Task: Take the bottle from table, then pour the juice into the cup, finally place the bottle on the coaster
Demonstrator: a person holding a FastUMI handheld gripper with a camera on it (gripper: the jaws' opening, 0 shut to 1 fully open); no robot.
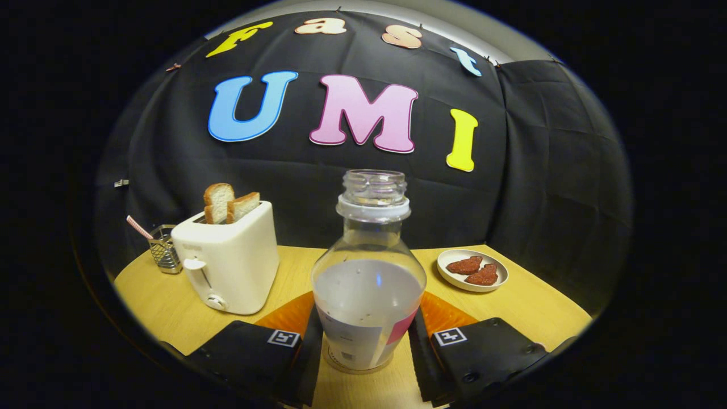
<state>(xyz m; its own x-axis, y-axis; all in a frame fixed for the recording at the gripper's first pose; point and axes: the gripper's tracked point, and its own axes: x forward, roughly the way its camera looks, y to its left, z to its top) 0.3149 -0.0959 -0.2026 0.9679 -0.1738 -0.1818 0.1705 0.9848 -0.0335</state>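
A clear plastic bottle stands upright between my fingers, uncapped and about half full of pale cloudy juice, with a white and pink label low on its body. My gripper is shut on the bottle, one finger against its left side and the other finger against its right. An orange round coaster shows on both sides just behind the bottle's lower body. The bottle's base looks close to the wooden table, and I cannot tell whether it touches the coaster.
A cream toaster holding two bread slices stands ahead to the left, with a small wire basket and a striped straw beyond it. Ahead to the right sits a white plate with two dark red pieces.
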